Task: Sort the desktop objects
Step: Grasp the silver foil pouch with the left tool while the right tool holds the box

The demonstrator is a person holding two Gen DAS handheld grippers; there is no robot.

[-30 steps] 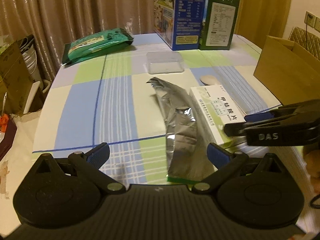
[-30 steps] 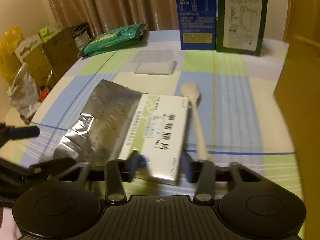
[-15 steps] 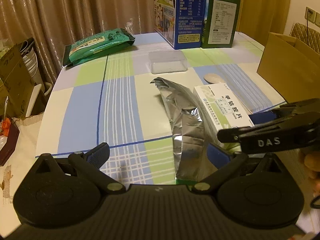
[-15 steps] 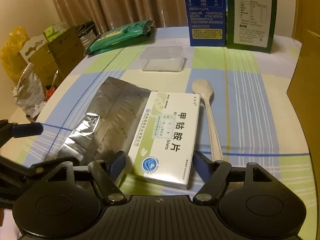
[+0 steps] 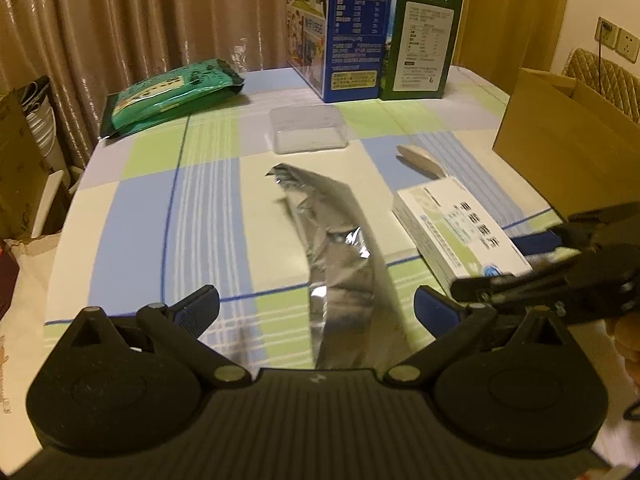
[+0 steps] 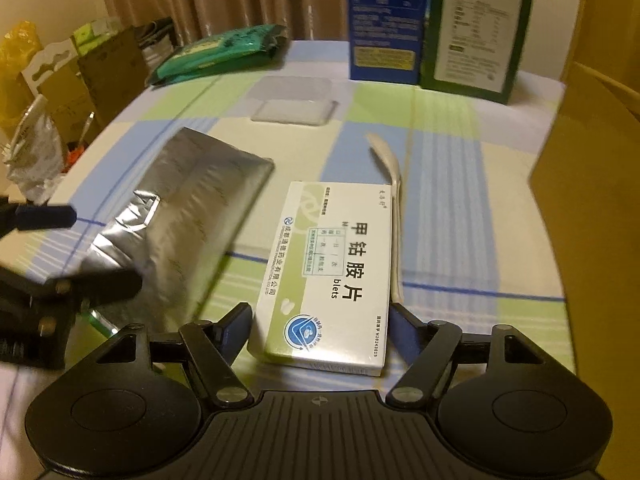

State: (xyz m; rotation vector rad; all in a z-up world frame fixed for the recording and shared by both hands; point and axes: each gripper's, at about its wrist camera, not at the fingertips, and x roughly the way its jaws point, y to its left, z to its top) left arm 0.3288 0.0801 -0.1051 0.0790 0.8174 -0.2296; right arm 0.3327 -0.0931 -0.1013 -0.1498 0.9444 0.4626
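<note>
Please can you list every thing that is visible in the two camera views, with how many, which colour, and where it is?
medicine box: 1, white and green, flat on the table, between the right gripper's fingers
foil pouch: 1, silver, crumpled, left of the medicine box
spoon: 1, cream, along the medicine box's right side
clear plastic box: 1, transparent, table middle
green packet: 1, far left of the table
blue carton: 1, upright, far edge
green carton: 1, upright, beside the blue carton
cardboard box: 1, brown, right side
tablecloth: 1, blue, green and white checks
curtain: brown, behind the table
left gripper: black, blue pads, open
right gripper: black, jaws closing, pads not pressing
</note>
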